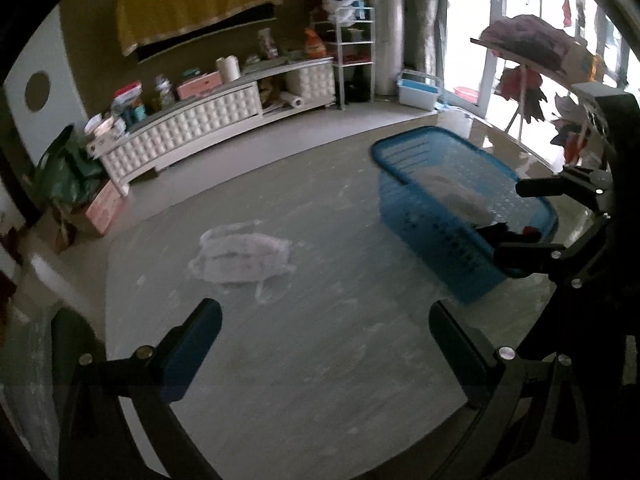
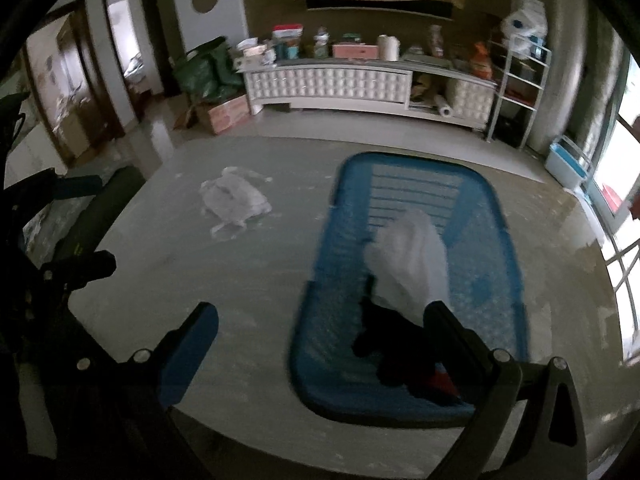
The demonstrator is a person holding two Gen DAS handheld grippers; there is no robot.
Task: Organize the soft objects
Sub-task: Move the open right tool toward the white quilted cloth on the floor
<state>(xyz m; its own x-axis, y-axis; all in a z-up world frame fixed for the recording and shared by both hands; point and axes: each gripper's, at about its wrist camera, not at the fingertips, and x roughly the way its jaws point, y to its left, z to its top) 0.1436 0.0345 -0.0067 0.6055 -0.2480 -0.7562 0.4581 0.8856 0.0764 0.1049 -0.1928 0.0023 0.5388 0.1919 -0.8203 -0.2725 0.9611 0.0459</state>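
A crumpled white plastic bag [image 1: 242,256] lies on the grey table, left of centre; it also shows in the right wrist view [image 2: 234,198]. A blue plastic basket [image 1: 436,216] stands on the table at the right and holds a white cloth [image 2: 412,256] and dark clothes [image 2: 394,350]. My left gripper [image 1: 325,318] is open and empty above the table, just short of the bag. My right gripper [image 2: 322,318] is open and empty over the basket's near left rim [image 2: 300,344]; its fingers [image 1: 532,252] show at the right of the left wrist view.
The round grey table [image 1: 320,360] ends close on all sides. A white cabinet [image 2: 332,84] loaded with clutter stands along the far wall, a white shelf rack [image 2: 520,92] to its right. A drying rack with clothes [image 1: 532,60] stands by the window.
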